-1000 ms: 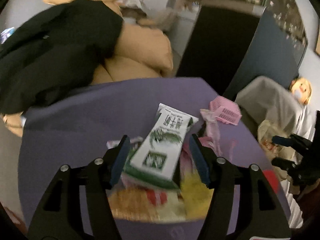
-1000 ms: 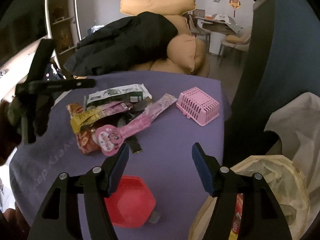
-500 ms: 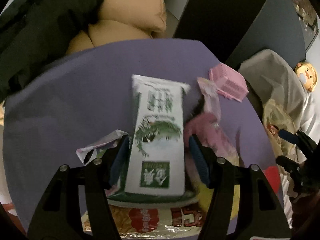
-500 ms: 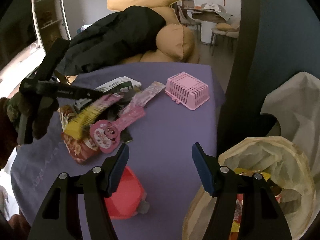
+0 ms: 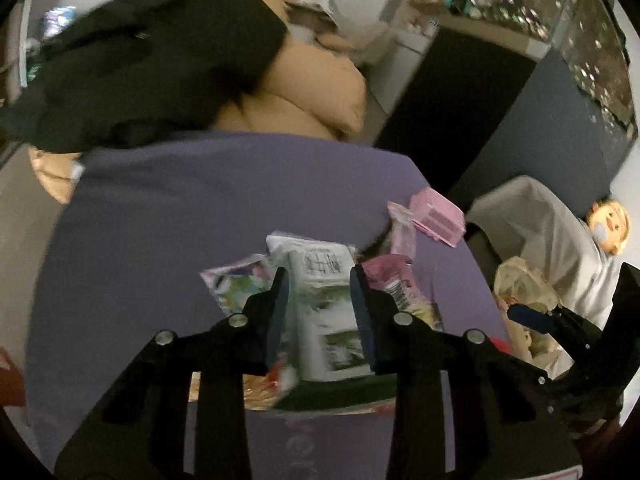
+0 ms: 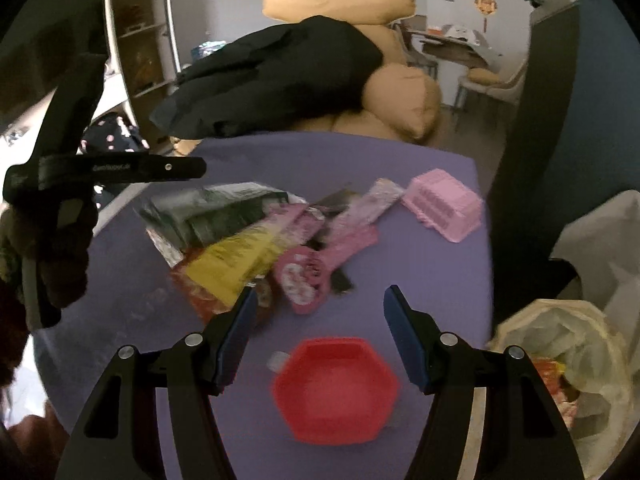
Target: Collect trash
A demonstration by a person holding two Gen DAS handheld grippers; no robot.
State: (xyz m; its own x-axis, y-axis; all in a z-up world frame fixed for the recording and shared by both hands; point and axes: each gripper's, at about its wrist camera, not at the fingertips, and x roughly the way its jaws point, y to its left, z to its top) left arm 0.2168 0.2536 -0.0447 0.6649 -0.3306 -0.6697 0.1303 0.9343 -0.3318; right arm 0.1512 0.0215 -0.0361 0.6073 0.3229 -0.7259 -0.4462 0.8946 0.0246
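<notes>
The left tool (image 5: 318, 300) is reaching down over a heap of wrappers on the purple-covered desk (image 5: 168, 216), and its jaws have just been closing; the white-and-green packet (image 5: 326, 308) is lying between the two blue pads, which are sitting right against its long edges, gripping it. The packet is carrying dark handwritten-looking characters near its far end and a green block lower down (both too blurred to read). Beside it on the left a pale, colourful wrapper (image 5: 236, 284) is lying flat, and on the right a pink wrapper (image 5: 394, 282) is showing a barcode.

From the right wrist view, the right tool (image 6: 316, 320) is hanging with its jaws standing wide apart and nothing between them, above the bare cloth just in front of a red hexagonal dish (image 6: 336, 388). Further on, the rest of the trash is lying in a loose pile: a yellow wrapper (image 6: 236, 260), a long pink sachet with a cartoon face (image 6: 316, 260), and an orange-red pack (image 6: 200, 296) underneath. A pink slatted basket (image 6: 444, 204) is sitting upside down near the desk's far right corner. The left tool's black side bar is crossing the view at left, with small white lettering on it (not legible).

A plastic bag (image 6: 560, 344) with wrappers already inside is gaping open off the desk's right edge. A black jacket (image 6: 272, 84) is draped over tan cushions (image 6: 400, 96) behind.
</notes>
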